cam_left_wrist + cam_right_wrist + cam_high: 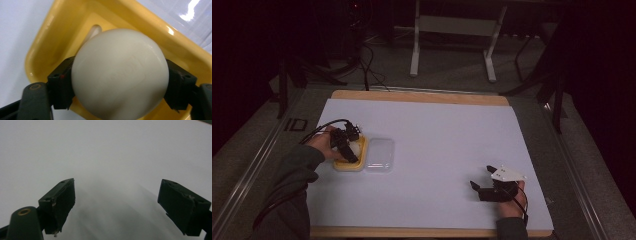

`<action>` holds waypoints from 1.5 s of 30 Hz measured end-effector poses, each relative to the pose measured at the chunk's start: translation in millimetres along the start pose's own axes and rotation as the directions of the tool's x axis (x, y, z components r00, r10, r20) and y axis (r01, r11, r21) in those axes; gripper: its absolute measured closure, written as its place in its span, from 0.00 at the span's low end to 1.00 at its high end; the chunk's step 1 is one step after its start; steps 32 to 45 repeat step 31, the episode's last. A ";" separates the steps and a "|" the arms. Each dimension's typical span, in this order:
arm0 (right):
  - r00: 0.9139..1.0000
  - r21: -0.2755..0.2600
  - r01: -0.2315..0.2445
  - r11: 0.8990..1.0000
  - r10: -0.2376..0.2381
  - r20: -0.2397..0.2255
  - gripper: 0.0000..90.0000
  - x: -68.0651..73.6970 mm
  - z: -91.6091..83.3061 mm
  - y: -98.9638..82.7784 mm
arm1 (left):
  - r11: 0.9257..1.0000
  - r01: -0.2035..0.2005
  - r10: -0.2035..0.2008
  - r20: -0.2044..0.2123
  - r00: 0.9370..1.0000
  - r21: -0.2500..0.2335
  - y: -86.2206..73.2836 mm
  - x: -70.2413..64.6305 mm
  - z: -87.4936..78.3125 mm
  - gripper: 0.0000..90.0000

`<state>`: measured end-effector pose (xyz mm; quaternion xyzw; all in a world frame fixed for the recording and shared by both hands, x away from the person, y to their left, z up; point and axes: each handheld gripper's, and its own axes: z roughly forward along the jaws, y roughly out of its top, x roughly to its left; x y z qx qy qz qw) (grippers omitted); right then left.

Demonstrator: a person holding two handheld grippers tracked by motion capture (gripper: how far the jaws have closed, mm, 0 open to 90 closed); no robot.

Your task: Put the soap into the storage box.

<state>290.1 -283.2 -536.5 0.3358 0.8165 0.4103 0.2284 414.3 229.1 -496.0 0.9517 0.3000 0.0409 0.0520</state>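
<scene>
Soap (120, 72) between left gripper (120, 87) pads, unlabelled.

White sheet (437, 130) on wooden table (422, 96)

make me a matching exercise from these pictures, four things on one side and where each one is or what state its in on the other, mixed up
Things
1. white bar of soap
2. yellow soap dish
3. clear lid
4. right claw

Places or states
a. lies flat on the white table cover, just right of the dish
b. open with nothing between its jaws, over bare table cover
c. sits between the left claw's two black jaws
d. rests on the table near the left edge, under the soap

Pairs: 1-c, 2-d, 3-a, 4-b
</scene>
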 end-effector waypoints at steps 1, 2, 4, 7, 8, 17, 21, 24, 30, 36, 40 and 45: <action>1.000 -0.001 -0.001 1.000 0.001 0.000 0.16 0.0 0.0 0.0 | 1.000 0.005 -0.005 0.006 1.000 -0.002 -0.1 -0.1 1.0 0.23; 1.000 -0.001 0.000 1.000 0.000 0.000 0.16 0.1 0.0 0.0 | 1.000 0.007 -0.007 0.007 1.000 -0.009 -0.4 -0.1 1.4 0.19; 1.000 0.000 0.000 1.000 0.000 0.000 0.16 0.1 0.0 0.0 | 1.000 0.013 -0.013 0.008 1.000 -0.017 -1.0 0.4 1.7 0.18; 1.000 0.002 0.001 1.000 -0.001 -0.001 0.16 0.1 0.1 0.1 | 0.999 0.021 -0.021 0.010 1.000 -0.029 -1.6 1.6 -0.5 0.13; 1.000 0.003 0.002 1.000 -0.002 0.000 0.16 0.1 0.2 0.1 | 0.999 0.027 -0.027 0.009 1.000 -0.039 -2.0 1.9 -3.3 0.12; 1.000 0.004 0.004 1.000 -0.004 0.000 0.16 0.3 0.3 0.1 | 0.996 0.027 -0.028 -0.014 1.000 -0.088 -2.5 2.1 -22.8 0.10; 1.000 0.004 0.004 1.000 -0.004 0.000 0.16 0.2 0.3 0.1 | 0.990 0.018 -0.020 -0.017 1.000 -0.140 -2.7 0.9 -33.1 0.15; 1.000 0.004 0.003 1.000 -0.003 0.000 0.16 0.3 0.3 0.1 | 0.986 -0.006 0.000 -0.036 0.999 -0.167 0.0 -5.1 -40.6 0.17; 1.000 0.005 0.002 1.000 -0.002 -0.001 0.16 0.1 0.4 0.2 | 0.956 -0.046 0.029 -0.062 0.998 -0.288 1.6 -26.3 -48.4 0.17; 1.000 0.008 0.002 1.000 -0.002 -0.003 0.16 -0.1 0.7 0.2 | 0.952 -0.060 0.041 -0.067 0.997 -0.300 1.2 -30.3 -48.3 0.17; 1.000 0.008 0.002 1.000 -0.002 -0.003 0.16 -0.1 0.7 0.2 | 0.952 -0.060 0.041 -0.067 0.997 -0.300 1.2 -30.3 -48.3 0.17; 1.000 0.008 0.002 1.000 -0.002 -0.003 0.16 -0.1 0.7 0.2 | 0.952 -0.060 0.041 -0.067 0.997 -0.300 1.2 -30.3 -48.3 0.17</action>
